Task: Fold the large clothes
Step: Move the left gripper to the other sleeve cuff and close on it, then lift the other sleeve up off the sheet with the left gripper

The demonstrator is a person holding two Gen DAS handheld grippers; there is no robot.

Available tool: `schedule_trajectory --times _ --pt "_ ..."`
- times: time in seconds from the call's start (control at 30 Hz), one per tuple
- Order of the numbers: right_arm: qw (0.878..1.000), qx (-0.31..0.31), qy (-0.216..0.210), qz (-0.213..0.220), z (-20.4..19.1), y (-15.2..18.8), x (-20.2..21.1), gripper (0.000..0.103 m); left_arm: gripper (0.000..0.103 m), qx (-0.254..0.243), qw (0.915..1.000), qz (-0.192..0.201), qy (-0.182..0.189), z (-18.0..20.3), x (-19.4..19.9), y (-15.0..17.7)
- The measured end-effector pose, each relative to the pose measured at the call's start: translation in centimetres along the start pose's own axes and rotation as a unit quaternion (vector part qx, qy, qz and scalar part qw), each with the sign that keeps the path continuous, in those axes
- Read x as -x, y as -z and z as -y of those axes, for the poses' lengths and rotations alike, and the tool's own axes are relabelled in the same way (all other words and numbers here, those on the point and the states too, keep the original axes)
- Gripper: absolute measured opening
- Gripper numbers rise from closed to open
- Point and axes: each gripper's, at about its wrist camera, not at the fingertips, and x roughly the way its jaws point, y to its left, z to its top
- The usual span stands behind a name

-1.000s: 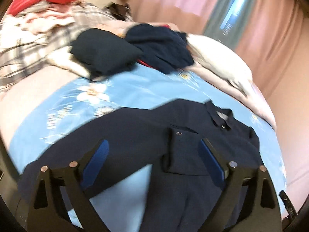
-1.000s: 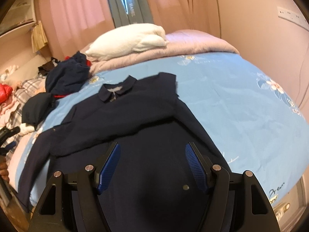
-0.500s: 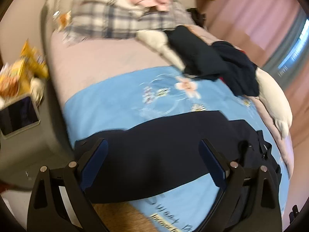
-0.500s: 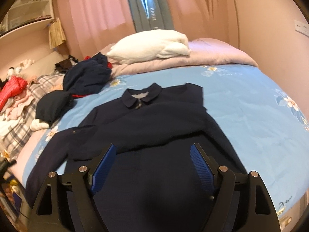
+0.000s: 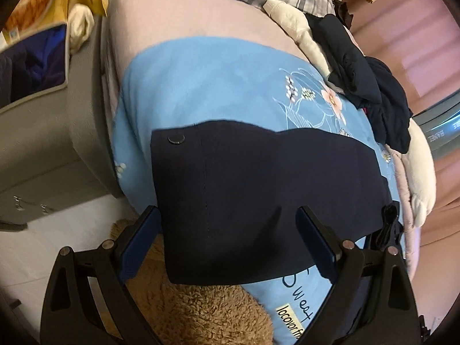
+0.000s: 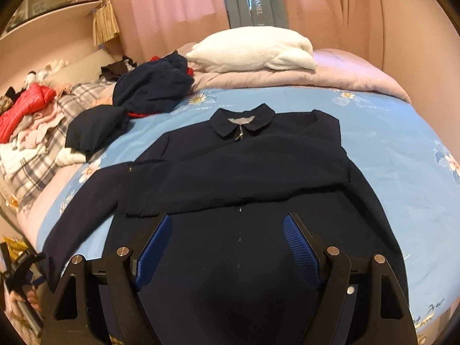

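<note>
A navy collared jacket (image 6: 247, 178) lies front-up on the blue floral bedspread (image 6: 396, 149), its collar toward twelve o'clock and its hem toward six in the right wrist view. One sleeve is already folded across the chest, running from about three o'clock over to nine, with its cuff end near the jacket's far side. The other sleeve (image 6: 83, 224) lies unfolded, stretched out toward eight o'clock and reaching the bed's edge.

In the left wrist view that unfolded sleeve's cuff (image 5: 184, 178), with its snap button (image 5: 176, 139) at about ten o'clock, drapes over the bedspread edge. The left gripper (image 5: 228, 241) hovers with its jaws apart on either side of the cuff end, not clamped on cloth; whether the pads touch the fabric is hard to tell through the fisheye. The right gripper (image 6: 227, 247) sits low over the jacket's lower front, jaws apart and holding nothing.

By my reading the fold is at an early stage: one sleeve in, the second sleeve still to be brought across, then the body to be folded up from hem toward collar.

Outward from the jacket: a pile of dark clothes (image 6: 152, 89) at eleven o'clock, a white pillow (image 6: 253, 49) at twelve on a pink quilt (image 6: 359, 74), plaid and red garments (image 6: 26, 106) at nine. Below the left gripper lies a brown fleecy rug (image 5: 195, 310); a tablet (image 5: 31, 66) rests at ten o'clock.
</note>
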Motion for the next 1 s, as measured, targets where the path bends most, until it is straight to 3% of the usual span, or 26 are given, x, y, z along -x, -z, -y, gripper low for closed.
schedule_trajectory --times 0.3,0.4,0.53,0.63,0.83,0.9,1.0 --pt "1.0 0.006 -0.001 -0.011 -0.6 0.3 -0.3 0.08 0.094 0.031 0.999 -0.032 0.011 -1.7 -1.3 0.6" --pt "1.0 0.005 -0.002 -0.014 -0.7 0.4 -0.5 0.08 0.091 0.04 0.9979 -0.042 0.031 -1.9 -1.8 0.7" --pt "1.0 0.005 -0.004 -0.016 -0.9 0.6 -0.6 0.08 0.075 0.066 0.9945 -0.057 0.058 -2.3 -2.6 1.0" --pt "1.0 0.007 -0.004 -0.016 -0.8 0.7 -0.5 0.08 0.054 0.093 0.9886 -0.072 0.094 -2.6 -2.9 1.2" --pt "1.0 -0.005 -0.003 -0.018 -0.5 0.8 -0.6 0.08 0.031 0.075 0.9936 -0.067 0.051 -1.1 -1.0 1.1" --pt "1.0 -0.004 -0.002 -0.016 -0.5 0.8 -0.4 0.08 0.016 0.065 0.9948 -0.055 0.056 -0.3 -0.1 0.9" --pt "1.0 -0.005 -0.001 -0.011 -0.4 0.9 -0.1 0.08 0.015 0.036 0.9977 -0.011 0.057 2.2 2.5 0.3"
